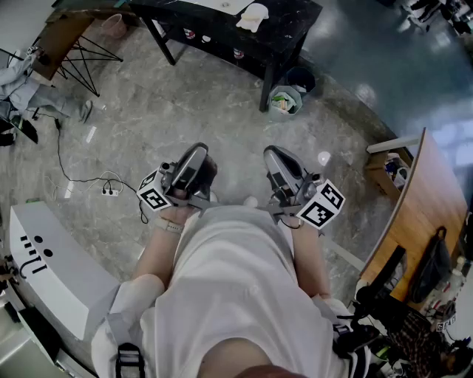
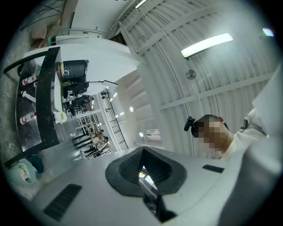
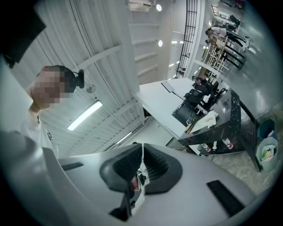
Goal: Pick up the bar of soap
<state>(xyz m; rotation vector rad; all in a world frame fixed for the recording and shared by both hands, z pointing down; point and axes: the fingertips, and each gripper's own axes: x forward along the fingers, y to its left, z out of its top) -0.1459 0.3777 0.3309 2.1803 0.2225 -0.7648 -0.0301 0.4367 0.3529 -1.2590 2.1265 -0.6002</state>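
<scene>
While held waist-high, left claw, right claw shut.

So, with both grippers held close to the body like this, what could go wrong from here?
1. The left gripper and the right gripper have their fingers shut; they must open before any grasp.
2. A power strip with its cable lies on the floor at the person's left: a possible trip.
3. No soap is clearly visible. The white thing on the black table is too small to identify.

White short-sleeved shirt; left tool, right tool grey, black ribbed pads.
</scene>
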